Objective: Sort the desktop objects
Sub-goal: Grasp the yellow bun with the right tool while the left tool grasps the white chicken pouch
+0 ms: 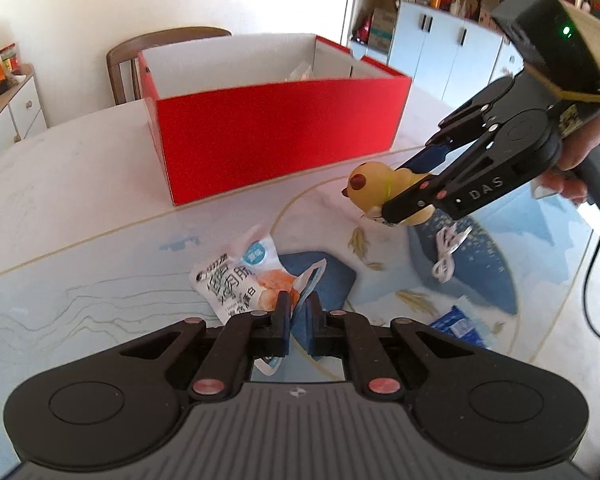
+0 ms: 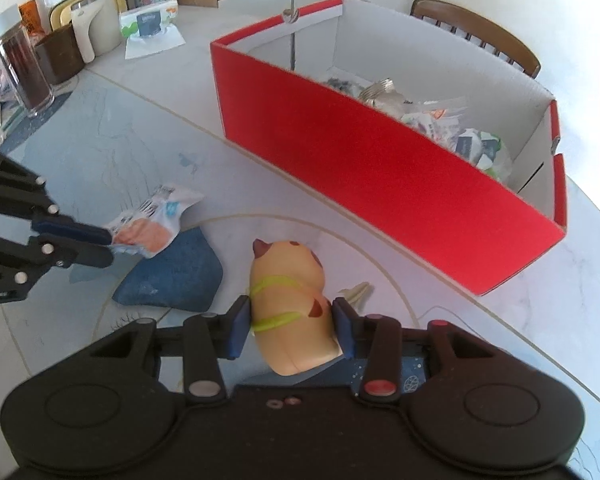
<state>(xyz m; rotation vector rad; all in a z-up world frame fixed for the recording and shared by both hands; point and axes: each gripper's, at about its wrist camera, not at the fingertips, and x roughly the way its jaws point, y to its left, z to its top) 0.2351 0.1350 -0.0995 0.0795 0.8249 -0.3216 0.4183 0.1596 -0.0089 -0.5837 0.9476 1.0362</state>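
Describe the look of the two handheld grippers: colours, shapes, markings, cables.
Both grippers are black linkage frames with round side discs, blue finger pads and reddish pivot caps. The right gripper bears white "DAS" lettering, a black box with a green light on top, a grey handle and a black cable. The left gripper has a ribbed grey body.

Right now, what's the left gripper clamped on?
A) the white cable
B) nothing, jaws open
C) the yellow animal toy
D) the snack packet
D. The left gripper is shut on an edge of the snack packet, as the right wrist view also shows; the yellow animal toy sits between the right gripper's pads, and the white cable lies untouched on the mat.
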